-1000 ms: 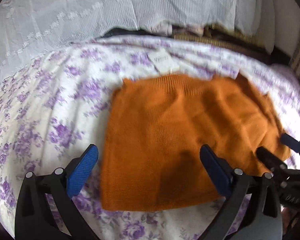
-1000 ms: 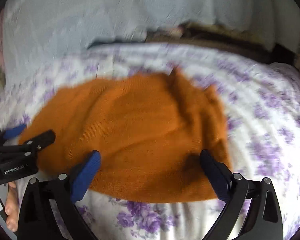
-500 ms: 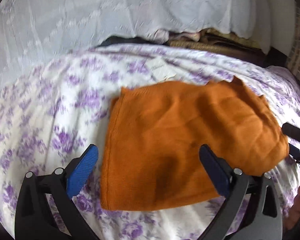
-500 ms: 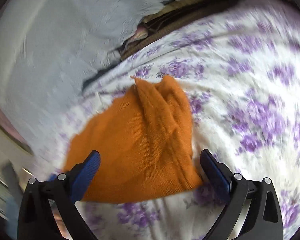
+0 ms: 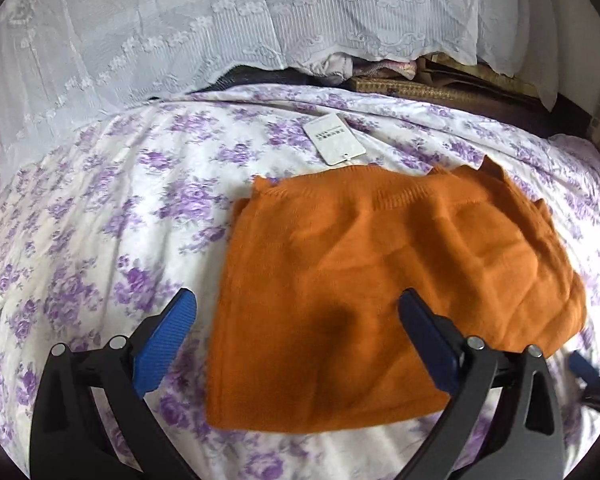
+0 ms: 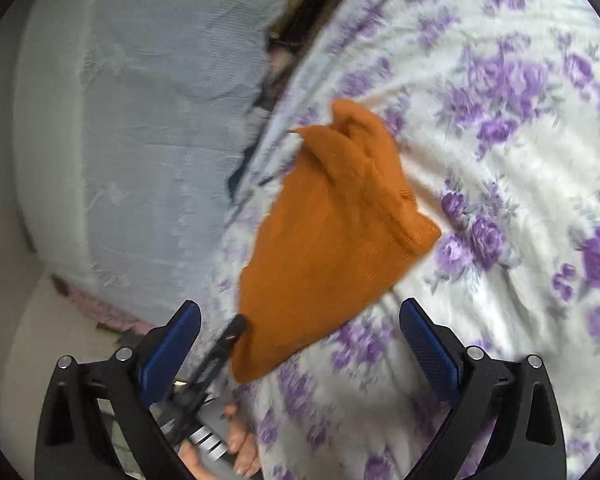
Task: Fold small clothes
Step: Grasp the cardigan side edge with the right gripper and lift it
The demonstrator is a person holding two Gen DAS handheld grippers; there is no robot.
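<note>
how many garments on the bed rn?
1. An orange knit lies folded flat on the floral sheet, its white tag beside its far edge. More fabric shows under the lace cover behind the bed; too hidden to count.

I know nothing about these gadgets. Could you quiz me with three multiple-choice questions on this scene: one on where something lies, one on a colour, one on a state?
1. Where does the white paper tag lie?
A. on the floral sheet just beyond the garment's far edge
B. between the fingers of a hand-held gripper
C. on top of the lace cloth

2. What colour is the knitted garment?
A. purple
B. orange
C. grey

3. How does the left hand-held gripper stand?
A. shut on the garment
B. shut on the tag
C. open, holding nothing

Answers:
1. A, the tag rests on the purple-flowered bedsheet at the garment's far hem.
2. B, the knit is plain orange in both views.
3. C, its blue pads stand wide apart with nothing clamped between them.
</note>
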